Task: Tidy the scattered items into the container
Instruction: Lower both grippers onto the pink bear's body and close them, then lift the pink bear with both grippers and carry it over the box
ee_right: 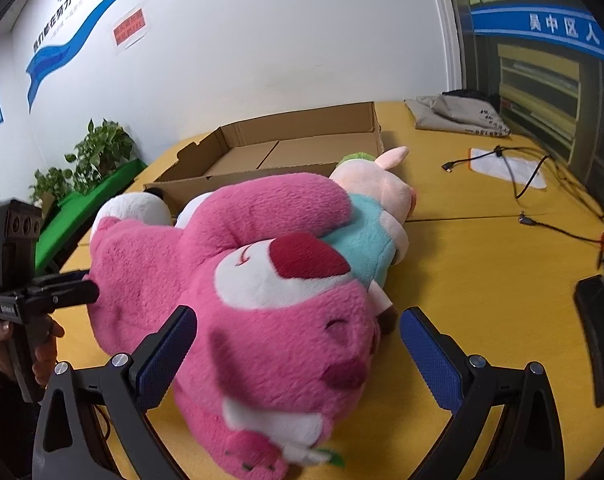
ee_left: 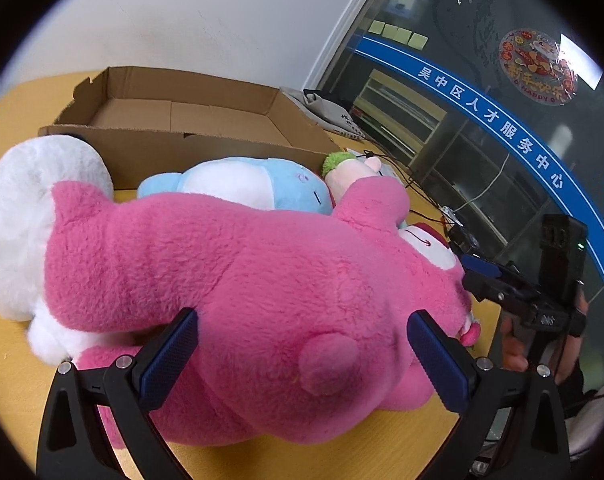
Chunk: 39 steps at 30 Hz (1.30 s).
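step in hand looks like a two-gripper grab of the big pink bear [ee_left: 261,264], which lies on the yellow table [ee_right: 482,264] on top of the other plush toys, just in front of the cardboard box [ee_left: 173,120]. the box reads as empty, flaps open.

to do it well: close each gripper on firm bulk, not loose fur, then lift both ends level so the bear clears the near box wall without dragging the blue plush [ee_left: 261,184] or the white plush [ee_left: 25,220] along (both touch it).

left gripper [ee_left: 302,344]: fingers spread wide, straddling the bear's rear by the tail; pads [ee_left: 169,356] sit against or just off the fur, cannot tell which. not clamped.

right gripper [ee_right: 297,344]: also wide open, straddling the bear's head; left pad seems to brush the fur, right pad is apart from it. holds nothing.

judgement: soft toy will sag in the middle, so a deep bite matters. small pig plush [ee_right: 382,188] lies under the bear's arm, may shift.
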Tool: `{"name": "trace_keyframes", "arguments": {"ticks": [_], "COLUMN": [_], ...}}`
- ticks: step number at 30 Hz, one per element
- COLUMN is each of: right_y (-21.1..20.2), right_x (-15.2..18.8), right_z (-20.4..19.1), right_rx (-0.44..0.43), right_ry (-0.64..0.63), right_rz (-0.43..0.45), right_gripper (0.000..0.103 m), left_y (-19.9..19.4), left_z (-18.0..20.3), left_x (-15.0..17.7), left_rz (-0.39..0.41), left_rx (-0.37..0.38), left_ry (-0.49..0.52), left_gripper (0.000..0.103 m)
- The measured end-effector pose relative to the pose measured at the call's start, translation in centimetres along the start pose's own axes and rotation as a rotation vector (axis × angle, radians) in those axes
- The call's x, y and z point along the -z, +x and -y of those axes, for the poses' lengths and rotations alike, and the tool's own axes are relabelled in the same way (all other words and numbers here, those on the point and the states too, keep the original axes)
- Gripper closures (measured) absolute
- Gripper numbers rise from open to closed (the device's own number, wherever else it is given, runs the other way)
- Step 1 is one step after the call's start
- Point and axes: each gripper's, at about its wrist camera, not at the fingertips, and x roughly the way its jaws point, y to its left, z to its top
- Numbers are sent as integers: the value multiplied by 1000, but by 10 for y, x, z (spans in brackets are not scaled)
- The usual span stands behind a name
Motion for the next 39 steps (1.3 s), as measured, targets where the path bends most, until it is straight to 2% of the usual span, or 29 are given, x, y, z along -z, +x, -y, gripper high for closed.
{"name": "trace_keyframes", "arguments": {"ticks": [4, 7, 8, 10, 11, 14, 19, 23, 24, 27, 29, 32, 34, 35, 36, 39], "right_y": [37, 54, 55, 53, 51, 45, 36, 16, 15, 25, 31, 32, 32, 30, 27, 14], "right_x": [2, 7, 7, 6, 7, 8, 9, 7, 8, 15, 18, 18, 19, 19, 19, 20], "right_z": [7, 10, 12, 12, 10, 7, 1, -1, 0, 5, 10, 7, 4, 2, 0, -5], "right_rx": [-113, -139, -152, -154, -150, -154, -144, -183, -200, -196, -192, -179, -161, -157, -150, -146], "right_ry": [-6, 1, 14, 12, 1, 1, -22, -22, -15, -5, 20, -17, -33, -38, -48, -54], "right_rz": [-91, -107, -103, -97, -92, -77, -60, -75, -92, -141, -150, -141, -137, -131, -123, -95], "right_gripper": [0, 0, 0, 4, 6, 15, 26, 26, 23, 12, 11, 15, 23, 24, 27, 34], "left_y": [8, 11, 10, 7, 6, 0, -14, -36, -36, -22, -13, 1, -1, -4, -7, -21], "left_z": [-9, -16, -18, -27, -31, -36, -19, 1, 6, 1, -5, -15, -14, -12, -11, -2], "left_x": [2, 4, 4, 5, 6, 11, 18, 30, 35, 42, 43, 41, 38, 37, 37, 39], "left_rz": [-26, -22, -15, -3, -3, 1, 8, 13, -6, -51, -64, -53, -33, -31, -33, -35], "left_rx": [30, 71, 87, 100, 96, 133, 100, 82, 43, -23, -41, -2, 22, 21, 23, 45], "left_ry": [-7, -25, -42, -94, -110, -130, -102, -75, -56, -73, -107, -155, -163, -156, -155, -143], "left_gripper": [1, 2, 5, 22, 37, 48, 57, 54, 51, 29, 17, 17, 24, 38, 46, 58]}}
